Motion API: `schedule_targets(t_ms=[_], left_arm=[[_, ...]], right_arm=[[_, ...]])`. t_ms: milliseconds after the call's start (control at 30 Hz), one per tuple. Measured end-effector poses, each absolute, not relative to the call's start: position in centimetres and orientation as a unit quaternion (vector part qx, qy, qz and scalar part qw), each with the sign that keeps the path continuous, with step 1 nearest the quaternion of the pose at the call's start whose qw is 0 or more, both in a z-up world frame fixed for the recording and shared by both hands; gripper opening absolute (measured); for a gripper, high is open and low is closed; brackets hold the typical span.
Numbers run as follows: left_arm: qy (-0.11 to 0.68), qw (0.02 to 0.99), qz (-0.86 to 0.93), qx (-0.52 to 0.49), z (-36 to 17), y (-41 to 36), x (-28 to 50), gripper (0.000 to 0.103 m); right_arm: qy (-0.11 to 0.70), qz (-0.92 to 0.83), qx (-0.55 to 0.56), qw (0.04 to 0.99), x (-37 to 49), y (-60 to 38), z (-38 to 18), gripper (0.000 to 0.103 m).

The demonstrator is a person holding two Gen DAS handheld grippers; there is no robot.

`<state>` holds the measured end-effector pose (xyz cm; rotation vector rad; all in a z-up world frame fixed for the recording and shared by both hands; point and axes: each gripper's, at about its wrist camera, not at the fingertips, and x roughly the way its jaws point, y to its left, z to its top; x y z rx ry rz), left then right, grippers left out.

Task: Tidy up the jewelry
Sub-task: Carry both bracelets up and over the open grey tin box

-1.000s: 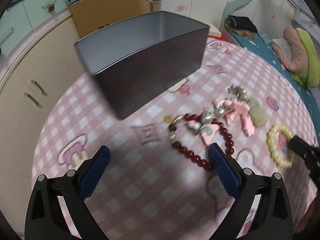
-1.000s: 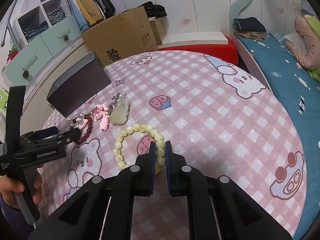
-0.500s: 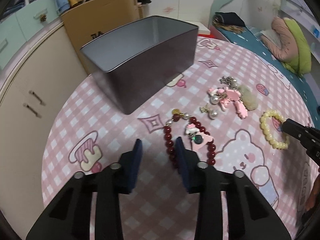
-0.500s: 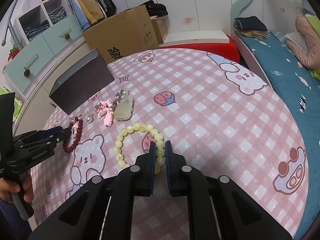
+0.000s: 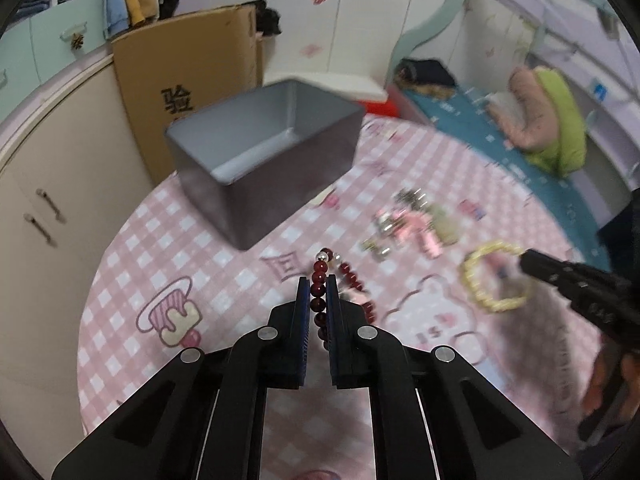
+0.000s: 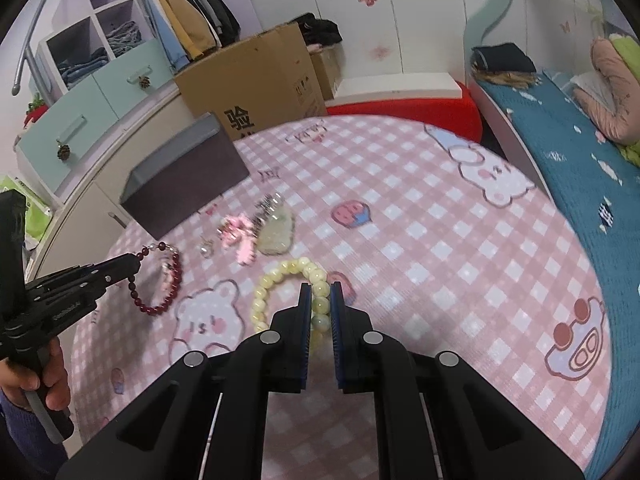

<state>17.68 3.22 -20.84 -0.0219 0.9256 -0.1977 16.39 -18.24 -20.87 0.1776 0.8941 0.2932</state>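
Observation:
My left gripper (image 5: 319, 292) is shut on the dark red bead bracelet (image 5: 348, 274), which hangs lifted off the pink checked tablecloth; it also shows in the right wrist view (image 6: 160, 280). My right gripper (image 6: 320, 296) is shut on the pale yellow bead bracelet (image 6: 280, 280), which shows in the left wrist view too (image 5: 492, 276). An open grey metal box (image 5: 264, 152) stands at the far left of the table, ahead of the left gripper. Pink charms (image 6: 240, 236) and a pale green pendant (image 6: 276, 232) lie between the box and the yellow bracelet.
A cardboard box (image 6: 256, 80) and cream cabinets (image 5: 48, 184) stand behind the table's left edge. A bed with a teal cover (image 6: 568, 136) runs along the right. The round table (image 6: 440, 240) extends to the right of the jewelry.
My left gripper has closed on the red bracelet and lifted it off the cloth. The right gripper stays shut on the yellow bracelet, lifted slightly.

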Motion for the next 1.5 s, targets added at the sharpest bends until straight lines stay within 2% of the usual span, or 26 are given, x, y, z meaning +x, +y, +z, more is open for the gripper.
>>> schedule_targets(t_ms=[433, 767, 933, 1133, 1333, 1500], left_arm=[[0.382, 0.899, -0.208, -0.058, -13.9, 2.6, 16.6, 0.008], [0.346, 0.919, -0.179, -0.054, -9.5, 5.3, 21.3, 0.008], [0.366, 0.915, -0.157, -0.067, -10.5, 7.4, 24.9, 0.008], [0.415, 0.898, -0.129, -0.061, -14.4, 8.1, 28.4, 0.008], [0.459, 0.879, -0.119, -0.043, -18.3, 7.5, 30.7, 0.008], [0.47, 0.874, -0.117, -0.036, -19.6, 7.2, 31.1, 0.009]], right_arm=[[0.387, 0.157, 0.065, 0.906, 16.7, -15.8, -15.4, 0.009], [0.367, 0.187, 0.062, 0.909, 20.1, -12.2, -11.9, 0.009], [0.36, 0.199, 0.058, 0.91, 22.5, -9.9, -10.6, 0.009], [0.364, 0.209, 0.051, 0.906, 25.8, -6.9, -10.3, 0.009], [0.385, 0.214, 0.049, 0.896, 28.7, -4.2, -11.3, 0.009], [0.406, 0.211, 0.04, 0.888, 30.1, -2.7, -13.0, 0.009]])
